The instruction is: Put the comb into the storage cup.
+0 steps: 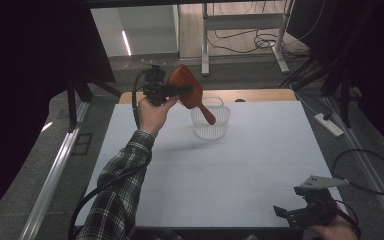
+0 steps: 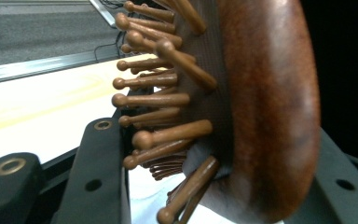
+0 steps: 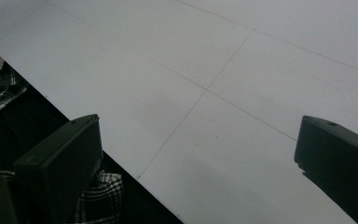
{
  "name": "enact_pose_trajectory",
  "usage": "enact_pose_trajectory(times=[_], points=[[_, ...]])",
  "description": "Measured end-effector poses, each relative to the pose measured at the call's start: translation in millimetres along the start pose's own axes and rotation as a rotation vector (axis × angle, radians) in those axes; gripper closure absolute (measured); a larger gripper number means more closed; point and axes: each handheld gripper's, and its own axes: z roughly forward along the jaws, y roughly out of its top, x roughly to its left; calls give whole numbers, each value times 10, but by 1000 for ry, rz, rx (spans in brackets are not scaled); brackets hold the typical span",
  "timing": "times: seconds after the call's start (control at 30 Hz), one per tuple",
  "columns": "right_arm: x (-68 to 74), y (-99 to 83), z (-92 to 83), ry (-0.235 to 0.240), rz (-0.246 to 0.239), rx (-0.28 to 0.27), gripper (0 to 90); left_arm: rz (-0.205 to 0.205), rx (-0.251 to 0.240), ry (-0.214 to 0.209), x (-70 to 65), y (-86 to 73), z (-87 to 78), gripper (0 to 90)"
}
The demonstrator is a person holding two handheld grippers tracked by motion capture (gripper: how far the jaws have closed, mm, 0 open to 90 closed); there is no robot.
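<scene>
- The left tongs (image 1: 182,90) are held up in the air at about 11 o'clock over the desk (image 1: 260,165), closed on the head of a wooden hairbrush (image 1: 189,90).
- In the left gripper view the hairbrush (image 2: 261,112) sits between the two black jaws, its round-tipped wooden pins pointing toward the left jaw and its smooth reddish back against the right one.
- The brush handle slants down toward 5 o'clock, its end above a small white basket (image 1: 210,122).
- The basket stands on the desk at about 12 o'clock, near the far edge, with its thin handle raised.
- The right tongs (image 1: 285,212) rest low at about 5 o'clock, at the near edge of the desk.
- In the right gripper view their jaws stand wide apart with nothing between them, above the bare white desk (image 3: 242,60).
- A plaid sleeve (image 1: 122,185) runs in from 7 o'clock to the left hand.
</scene>
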Motion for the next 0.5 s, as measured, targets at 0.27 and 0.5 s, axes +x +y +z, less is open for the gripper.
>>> enact_pose_trajectory(times=[0.27,0.5], points=[[3,-1,0,2,-3,2,11,-13,-6,17,19,22,135,536],[10,-2,1,5,-12,7,17,-17,-7,24,26,-1,250,535]])
